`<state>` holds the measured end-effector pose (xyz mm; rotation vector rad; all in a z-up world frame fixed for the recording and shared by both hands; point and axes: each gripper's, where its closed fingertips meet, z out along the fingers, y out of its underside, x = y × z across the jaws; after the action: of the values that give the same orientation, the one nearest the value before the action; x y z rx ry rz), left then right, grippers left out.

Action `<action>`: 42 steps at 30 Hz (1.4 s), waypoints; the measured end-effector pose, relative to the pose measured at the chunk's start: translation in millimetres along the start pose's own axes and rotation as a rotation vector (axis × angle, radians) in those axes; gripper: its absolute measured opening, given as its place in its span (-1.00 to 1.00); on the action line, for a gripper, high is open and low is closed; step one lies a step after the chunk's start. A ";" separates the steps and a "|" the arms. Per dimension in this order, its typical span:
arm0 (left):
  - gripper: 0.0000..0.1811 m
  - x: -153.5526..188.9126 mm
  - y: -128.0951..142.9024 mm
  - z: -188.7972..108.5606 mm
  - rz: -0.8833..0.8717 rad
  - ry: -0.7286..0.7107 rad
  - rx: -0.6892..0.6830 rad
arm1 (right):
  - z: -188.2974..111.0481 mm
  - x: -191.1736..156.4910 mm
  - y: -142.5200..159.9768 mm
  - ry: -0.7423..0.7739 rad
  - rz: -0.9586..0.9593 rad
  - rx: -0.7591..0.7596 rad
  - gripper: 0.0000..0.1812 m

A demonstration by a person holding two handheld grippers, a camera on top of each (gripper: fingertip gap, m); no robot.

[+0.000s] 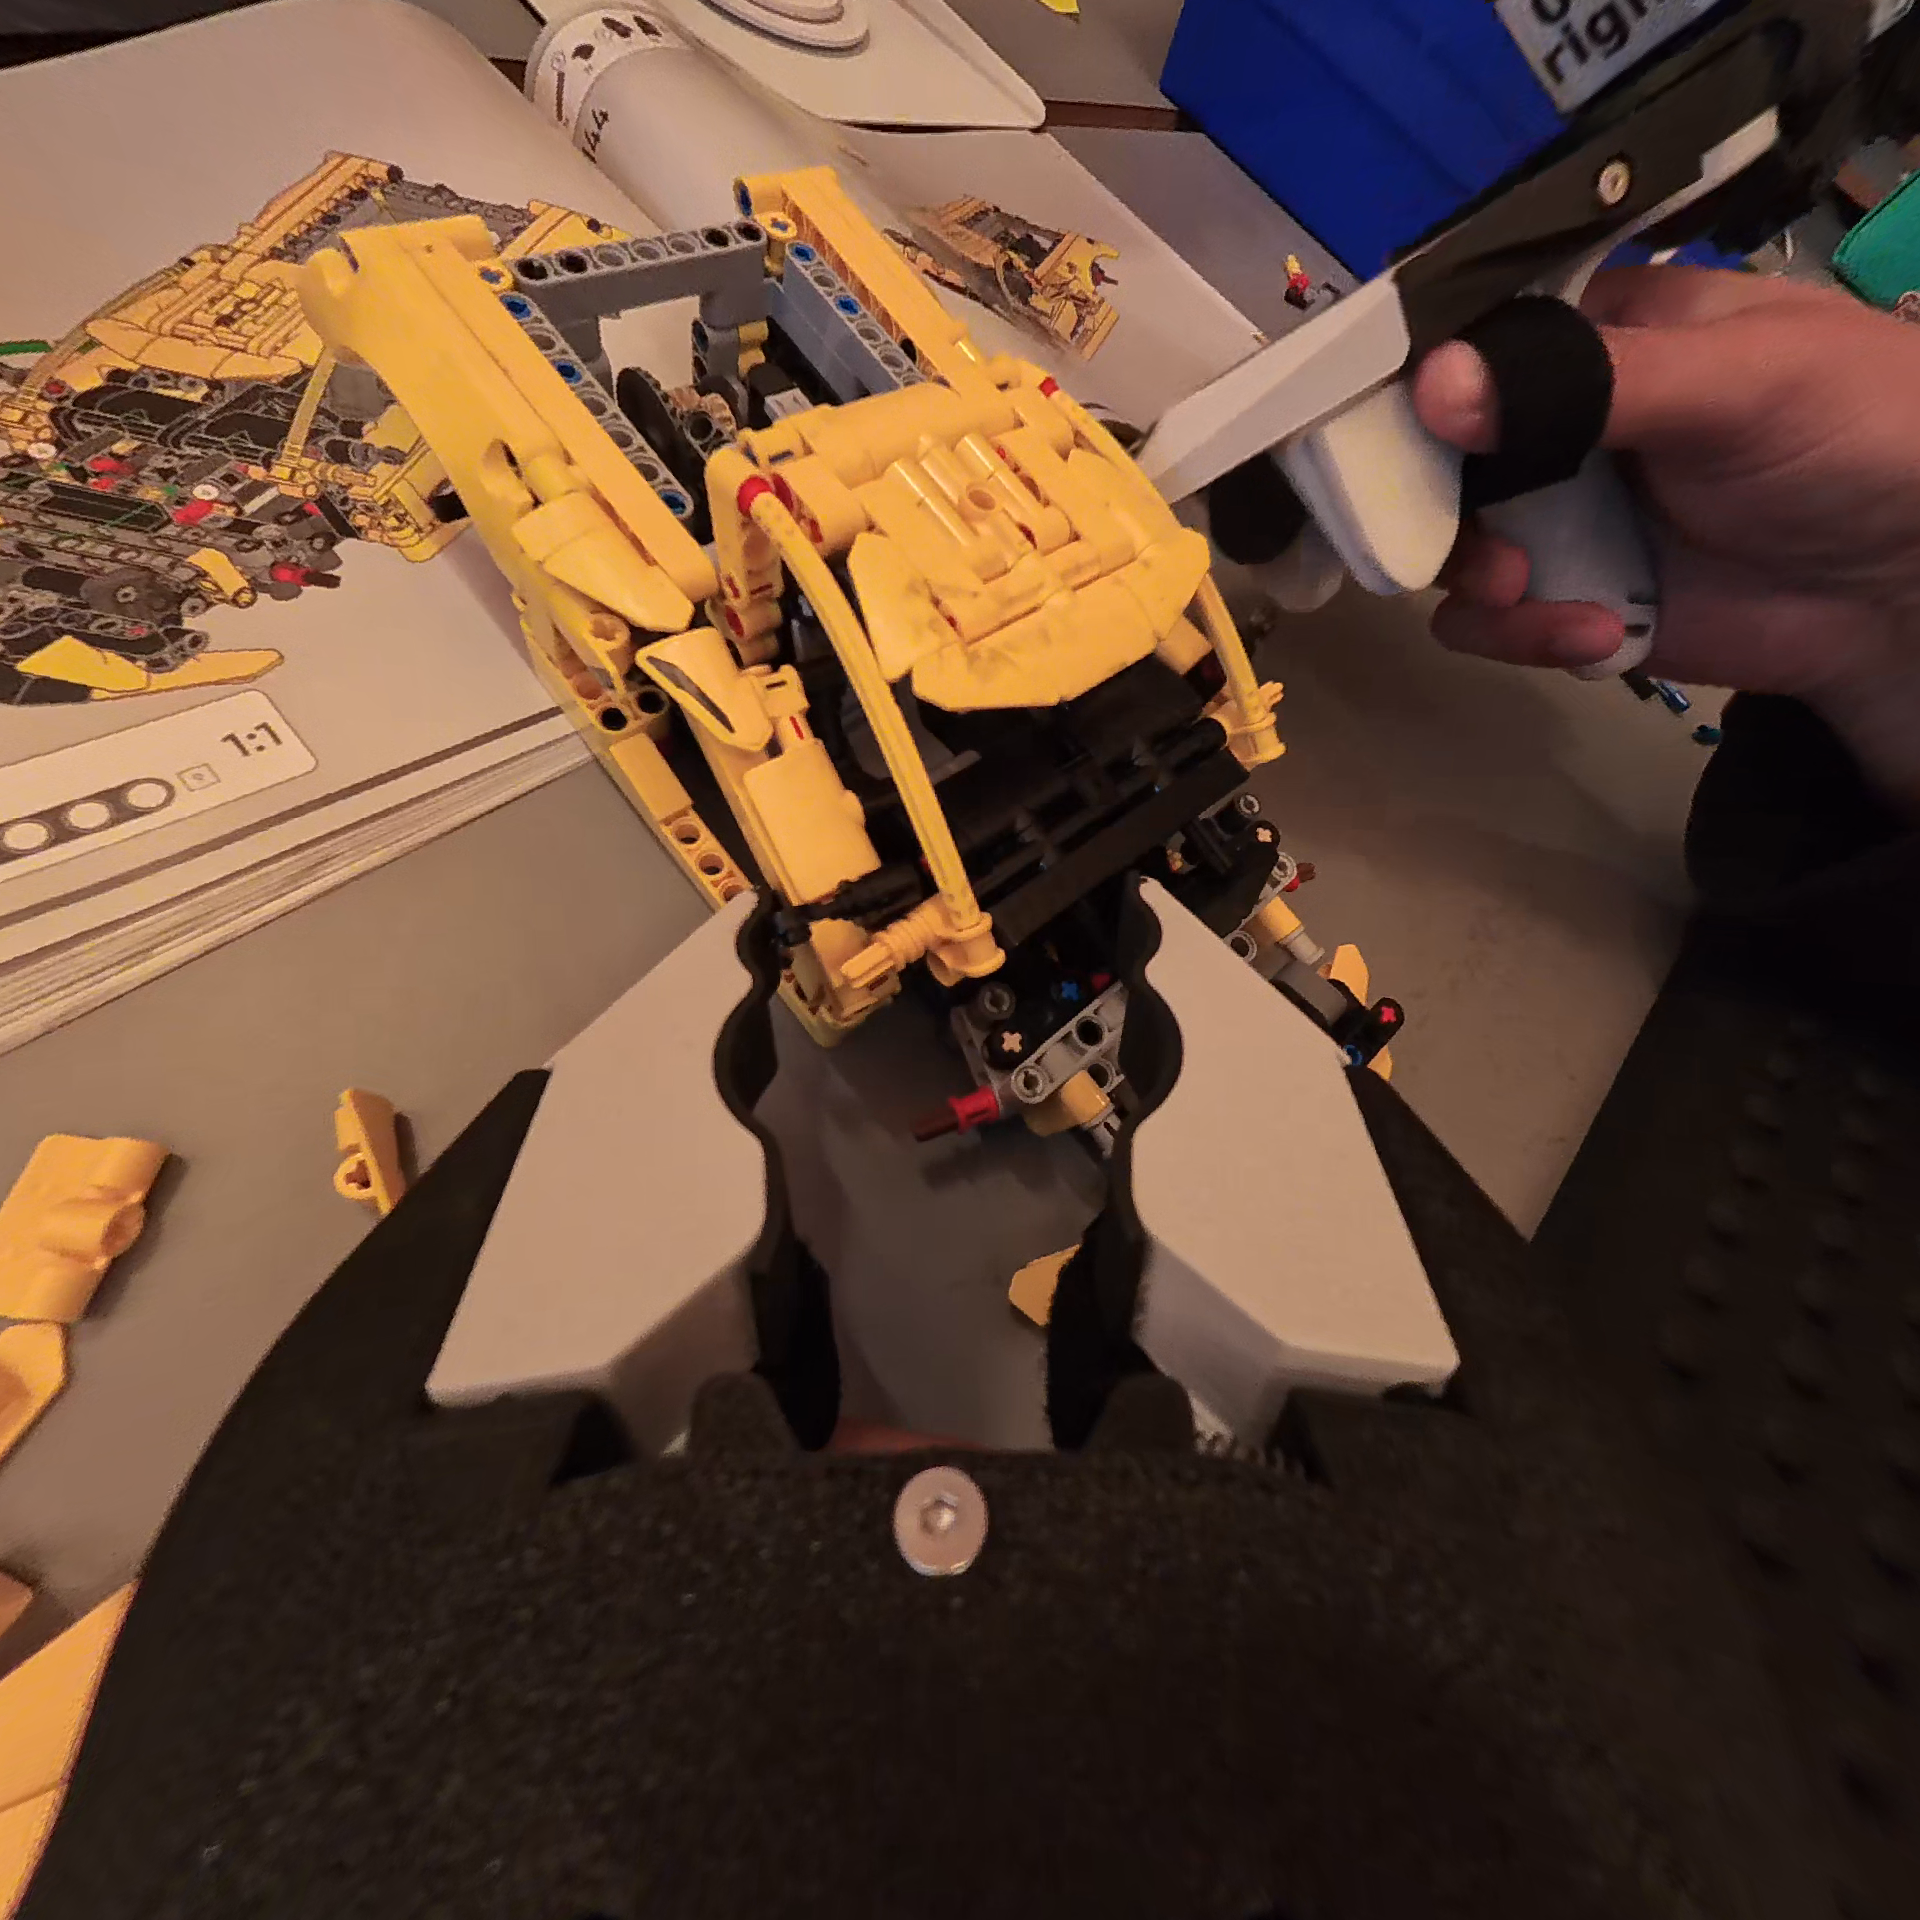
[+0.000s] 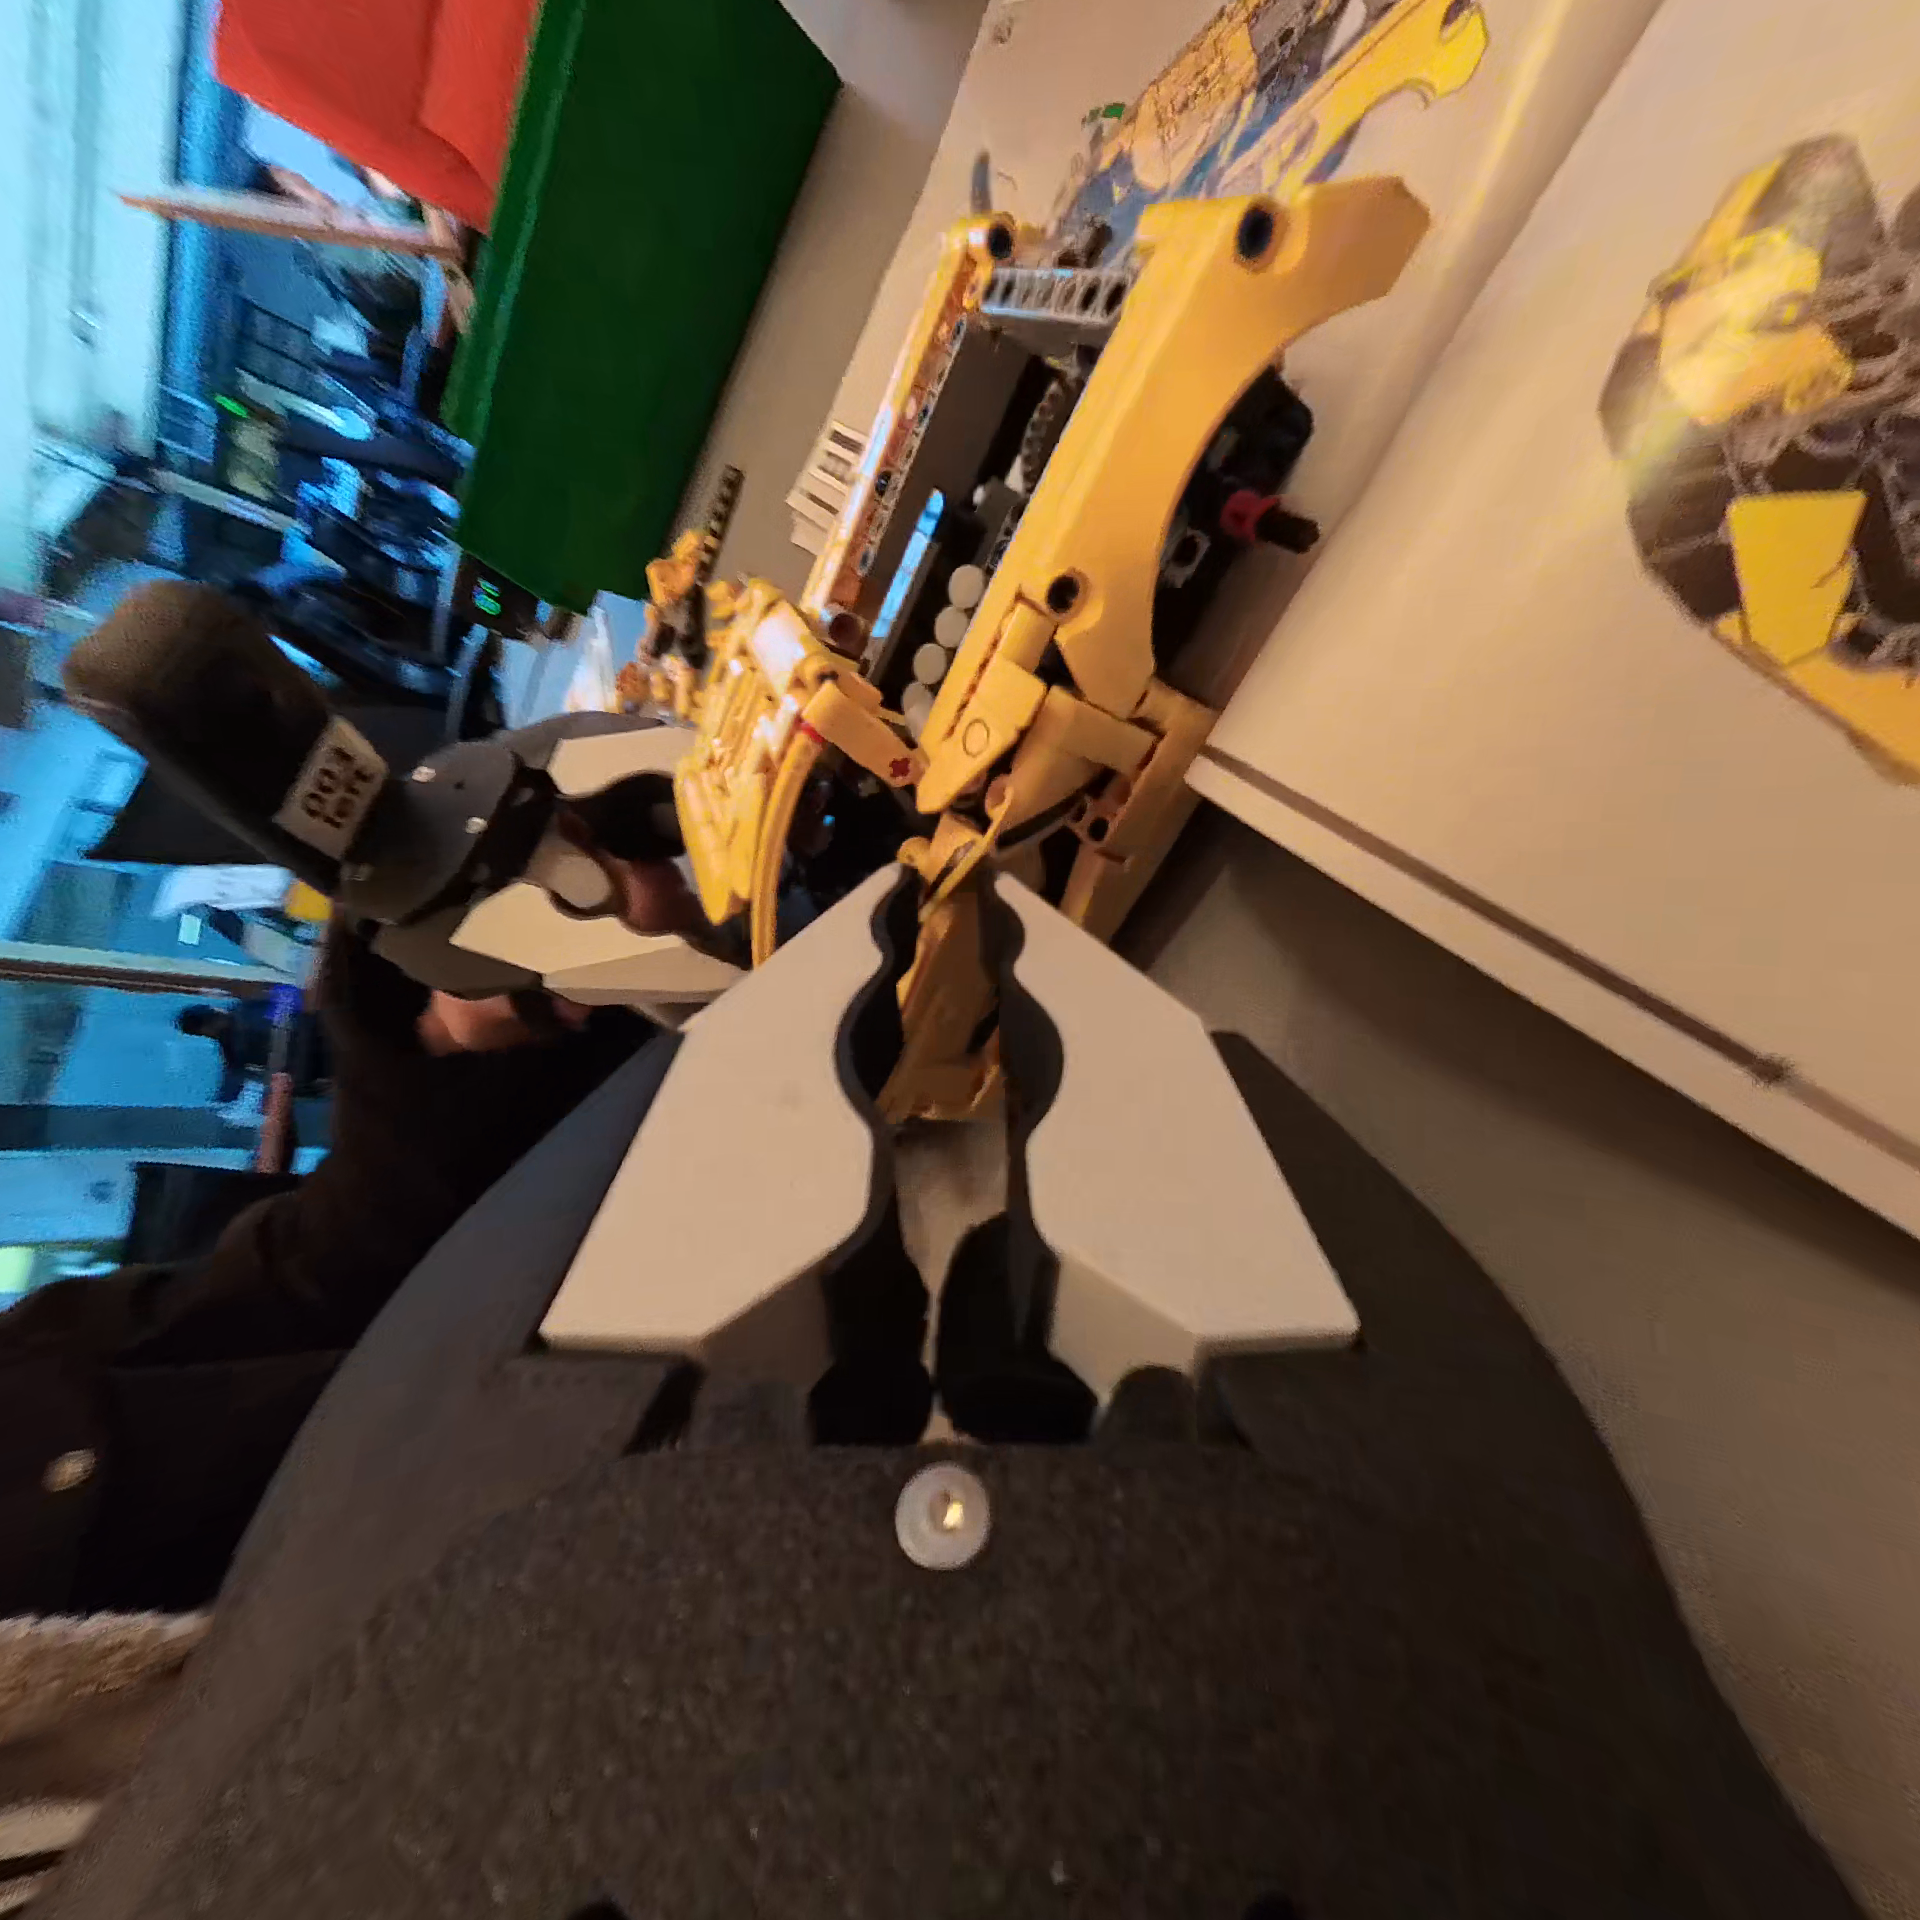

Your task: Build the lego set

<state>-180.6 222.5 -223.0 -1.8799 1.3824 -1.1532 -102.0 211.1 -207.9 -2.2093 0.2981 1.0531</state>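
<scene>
Plainly, the yellow lego model [image 1: 831, 582] stood on the grey table [image 1: 395, 997], partly over the open instruction book [image 1: 208, 644]. The left gripper [image 1: 940, 935] gaped around its near end; the right gripper [image 2: 940, 914] pinched a yellow part at its side. Uneven squeezing could snap off the thin yellow hoses [image 1: 883, 727].

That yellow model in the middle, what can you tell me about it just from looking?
The yellow model is a half-built plastic vehicle: yellow panels, grey holed beams, black parts underneath, thin yellow hoses, red and blue pins. It lies partly on the open instruction book and partly on the grey table. The left gripper brackets its near end; the right gripper is closed on a yellow part at its side.
</scene>
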 end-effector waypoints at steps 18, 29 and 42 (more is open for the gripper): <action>-0.28 -0.5 0.5 -0.3 -0.005 0.000 0.002 | -14.2 3.0 3.1 -0.042 0.074 0.061 -0.95; -0.28 -0.5 0.6 -0.6 -0.004 0.002 0.001 | -22.0 -22.7 31.4 -0.011 -0.414 0.089 -0.68; -0.28 -0.2 1.0 -0.8 0.007 0.001 -0.007 | -7.6 -10.9 33.6 0.244 -0.900 0.001 -0.62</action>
<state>-181.8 222.4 -223.4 -1.8781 1.3942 -1.1480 -119.9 180.0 -211.9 -2.0986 -0.5559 0.2873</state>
